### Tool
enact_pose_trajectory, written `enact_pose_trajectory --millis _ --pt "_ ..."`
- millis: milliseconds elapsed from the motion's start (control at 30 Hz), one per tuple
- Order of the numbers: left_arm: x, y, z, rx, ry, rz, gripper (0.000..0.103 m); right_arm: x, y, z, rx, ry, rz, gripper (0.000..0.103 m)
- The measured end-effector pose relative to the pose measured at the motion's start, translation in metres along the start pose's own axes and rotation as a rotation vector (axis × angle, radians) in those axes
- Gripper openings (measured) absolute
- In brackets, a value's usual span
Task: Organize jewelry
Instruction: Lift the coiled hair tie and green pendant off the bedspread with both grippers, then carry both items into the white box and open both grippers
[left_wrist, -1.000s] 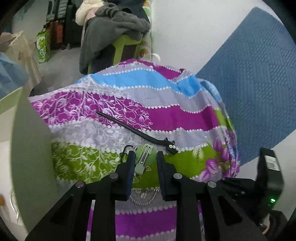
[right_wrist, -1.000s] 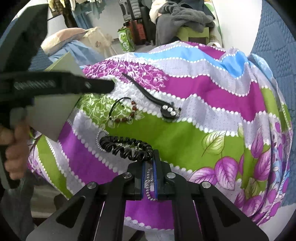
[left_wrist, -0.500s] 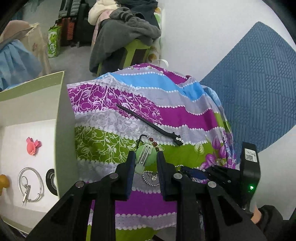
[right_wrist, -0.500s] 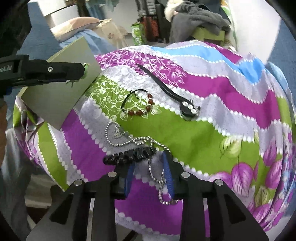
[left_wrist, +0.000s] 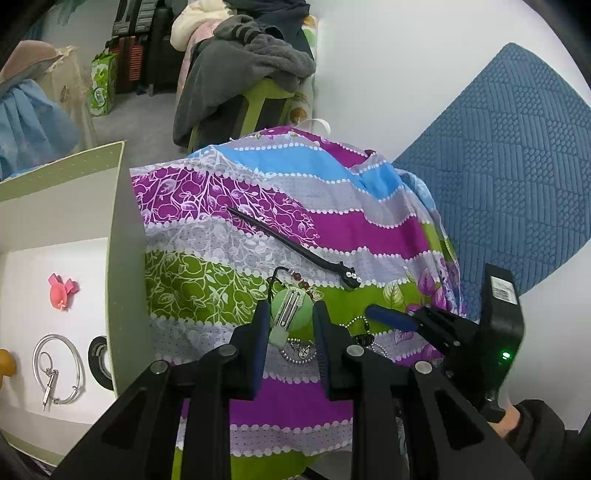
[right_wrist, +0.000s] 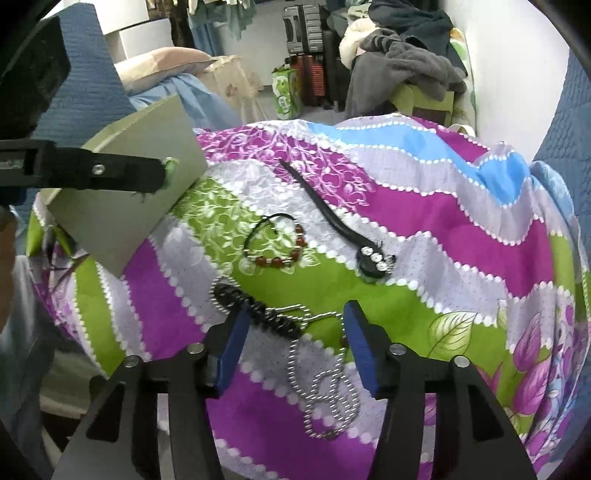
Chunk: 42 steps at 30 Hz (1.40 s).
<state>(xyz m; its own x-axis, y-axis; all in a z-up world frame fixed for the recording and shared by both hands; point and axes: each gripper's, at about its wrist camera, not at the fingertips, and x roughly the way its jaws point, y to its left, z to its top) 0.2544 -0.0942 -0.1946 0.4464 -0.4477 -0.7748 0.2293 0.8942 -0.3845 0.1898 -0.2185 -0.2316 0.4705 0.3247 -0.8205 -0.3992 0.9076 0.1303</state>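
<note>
Above the striped floral cloth (left_wrist: 332, 229), left gripper (left_wrist: 290, 325) pinches a round green hair clip (left_wrist: 290, 312) — bound, seemingly, for the pale open box (left_wrist: 110, 258) — while right gripper (right_wrist: 295, 332), jaws just opening, straddles unclamped the silver ball-chain necklace (right_wrist: 325, 391).

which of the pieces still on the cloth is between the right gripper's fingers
The silver ball chain, with the black coil tie by the right gripper; bead bracelet and black hair stick lie farther off.
</note>
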Motion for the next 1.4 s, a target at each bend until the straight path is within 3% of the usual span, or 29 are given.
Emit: enact_pose_trajectory --millis 367,467,533,600,1067,1400 --pt "0.002 -0.001 0.0 -0.009 -0.008 -0.005 0.023 0.02 -0.005 0.0 0.013 0.05 0.007 0.05" --pt "-0.001 0.001 0.0 -0.025 -0.013 -0.005 0.023 0.018 -0.006 -0.003 0.018 0.059 0.009 0.037" --pt "-0.004 0.002 0.0 -0.033 -0.016 -0.005 0.023 0.017 -0.002 -0.004 -0.007 0.065 -0.017 0.017" --pt "-0.008 0.003 0.0 -0.043 -0.021 -0.009 0.023 0.016 0.002 -0.004 -0.016 0.069 -0.028 0.009" --pt "-0.073 0.03 -0.007 -0.146 -0.08 0.011 0.023 -0.037 0.013 0.012 0.099 -0.031 -0.03 0.006" --pt "-0.136 0.036 0.019 -0.132 -0.14 0.055 0.023 -0.09 0.027 0.081 0.164 -0.088 -0.066 0.007"
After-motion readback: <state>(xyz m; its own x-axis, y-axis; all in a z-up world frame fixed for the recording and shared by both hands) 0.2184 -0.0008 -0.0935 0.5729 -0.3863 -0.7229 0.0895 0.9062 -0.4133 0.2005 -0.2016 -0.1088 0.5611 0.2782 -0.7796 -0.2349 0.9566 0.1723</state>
